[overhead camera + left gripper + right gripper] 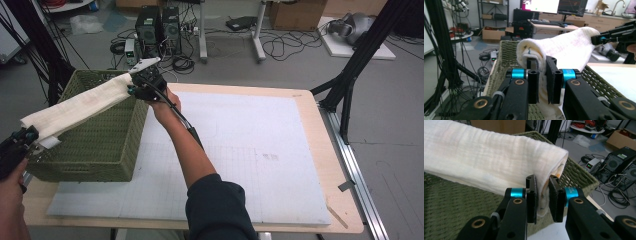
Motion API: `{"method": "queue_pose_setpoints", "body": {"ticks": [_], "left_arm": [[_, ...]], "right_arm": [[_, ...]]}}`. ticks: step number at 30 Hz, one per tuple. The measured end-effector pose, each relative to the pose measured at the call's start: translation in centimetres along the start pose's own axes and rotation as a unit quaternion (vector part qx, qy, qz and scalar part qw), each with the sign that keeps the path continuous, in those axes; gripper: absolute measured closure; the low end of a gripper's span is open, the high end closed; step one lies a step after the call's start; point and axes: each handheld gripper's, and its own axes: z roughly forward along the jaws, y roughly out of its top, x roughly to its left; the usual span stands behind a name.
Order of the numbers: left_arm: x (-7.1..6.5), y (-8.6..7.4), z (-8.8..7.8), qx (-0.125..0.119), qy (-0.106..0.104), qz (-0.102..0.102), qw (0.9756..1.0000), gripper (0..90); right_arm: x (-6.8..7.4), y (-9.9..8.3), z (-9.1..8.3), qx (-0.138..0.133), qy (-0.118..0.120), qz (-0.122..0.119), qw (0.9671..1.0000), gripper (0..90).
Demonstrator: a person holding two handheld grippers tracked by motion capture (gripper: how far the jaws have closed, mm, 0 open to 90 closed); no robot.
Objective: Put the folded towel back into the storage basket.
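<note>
1. Towel, folded long, hangs stretched between your grippers over the green basket; you're probably lowering it in.
2. Next, sink both ends evenly inside the rim.
3. Left gripper and right gripper each pinch a towel end, jaws narrow.

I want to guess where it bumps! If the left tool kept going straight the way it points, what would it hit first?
Probably the folded white towel that the left tool already pinches; past it, likely the right tool at the far end, though depth is unclear.
</note>
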Motion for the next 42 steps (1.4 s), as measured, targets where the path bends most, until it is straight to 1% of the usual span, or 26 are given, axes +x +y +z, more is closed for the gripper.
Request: {"method": "queue_pose_setpoints", "body": {"ticks": [3,6,9,10,11,12,13,14,15,16,18,21,24,25,26,27,28,29,31,34,36,38,39,42], "left_arm": [[0.3,-0.1,0.0,0.005,0.007,0.002,1.0000,81.5],[0.5,-0.3,0.1,0.011,0.026,0.001,0.9996,81.3],[0.8,-0.5,0.0,0.016,0.036,-0.004,0.9992,79.3],[1.0,-0.6,0.1,0.018,0.038,-0.007,0.9991,75.0],[1.2,-0.6,0.1,0.021,0.043,-0.015,0.9988,67.2],[1.2,-0.6,0.1,0.020,0.045,-0.023,0.9985,54.0],[1.3,-0.5,0.0,0.016,0.049,-0.030,0.9982,47.7],[1.3,-0.4,-0.1,0.009,0.049,-0.032,0.9982,44.0],[1.2,-0.2,-0.3,0.003,0.051,-0.030,0.9982,42.6],[1.1,0.0,-0.4,-0.001,0.051,-0.028,0.9983,42.3],[0.9,0.2,-0.4,-0.007,0.047,-0.028,0.9985,42.3],[0.4,0.3,-0.1,-0.005,0.034,-0.024,0.9991,42.4],[-0.1,0.3,0.3,-0.004,0.020,-0.023,0.9995,41.4],[-0.4,0.3,0.4,-0.007,0.011,-0.026,0.9996,40.7],[-0.6,0.4,0.5,-0.009,0.004,-0.031,0.9995,39.7],[-0.8,0.5,0.6,-0.011,-0.009,-0.039,0.9992,39.7],[-1.2,0.6,0.8,-0.012,-0.030,-0.047,0.9984,39.1],[-1.5,0.6,1.0,-0.013,-0.039,-0.050,0.9979,37.3],[-2.5,0.7,1.6,-0.011,-0.061,-0.053,0.9967,32.1],[-4.2,0.6,2.7,0.001,-0.089,-0.048,0.9948,27.3],[-5.4,0.5,3.5,0.009,-0.107,-0.039,0.9935,24.6],[-6.7,0.3,4.2,0.013,-0.127,-0.028,0.9914,24.5],[-7.3,0.3,4.5,0.014,-0.136,-0.019,0.9905,24.5],[-9.0,0.0,5.4,0.021,-0.160,-0.003,0.9868,24.3]], "right_arm": [[0.2,0.3,0.9,0.004,0.000,0.002,1.0000,79.2],[0.4,0.3,1.9,0.009,0.001,0.005,0.9999,79.2],[0.8,0.3,2.8,0.012,0.003,0.004,0.9999,79.1],[1.0,0.2,3.2,0.014,0.002,0.004,0.9999,78.8],[1.1,0.1,3.4,0.019,0.000,0.003,0.9998,77.2],[1.2,-0.1,3.8,0.027,-0.009,-0.001,0.9996,70.2],[1.2,-0.2,4.1,0.033,-0.014,0.002,0.9993,65.3],[1.2,-0.5,4.3,0.039,-0.018,0.003,0.9991,59.4],[1.1,-0.6,4.4,0.042,-0.024,0.008,0.9988,52.6],[0.9,-0.7,4.3,0.043,-0.026,0.017,0.9986,48.1],[0.8,-0.7,4.0,0.041,-0.030,0.019,0.9986,45.1],[0.5,-0.6,3.0,0.029,-0.032,0.018,0.9989,42.2],[0.1,-0.7,1.5,0.021,-0.038,0.023,0.9988,38.2],[0.0,-0.8,1.1,0.020,-0.037,0.024,0.9988,36.8],[-0.2,-1.0,0.4,0.016,-0.038,0.024,0.9989,36.5],[-0.3,-1.2,-0.1,0.015,-0.036,0.023,0.9990,36.3],[-0.4,-1.4,-0.7,0.015,-0.035,0.022,0.9991,36.0],[-0.7,-1.8,-1.6,0.013,-0.035,0.012,0.9992,34.8],[-1.1,-2.3,-2.9,0.012,-0.039,0.008,0.9992,31.3],[-2.0,-3.6,-5.7,0.005,-0.048,0.019,0.9987,28.4],[-2.7,-4.6,-7.6,0.000,-0.054,0.032,0.9980,25.0],[-3.3,-5.6,-9.6,-0.007,-0.064,0.040,0.9971,23.9],[-3.6,-6.2,-10.6,-0.008,-0.067,0.048,0.9966,22.0],[-4.4,-8.0,-13.5,-0.017,-0.084,0.054,0.9949,21.0]]}}
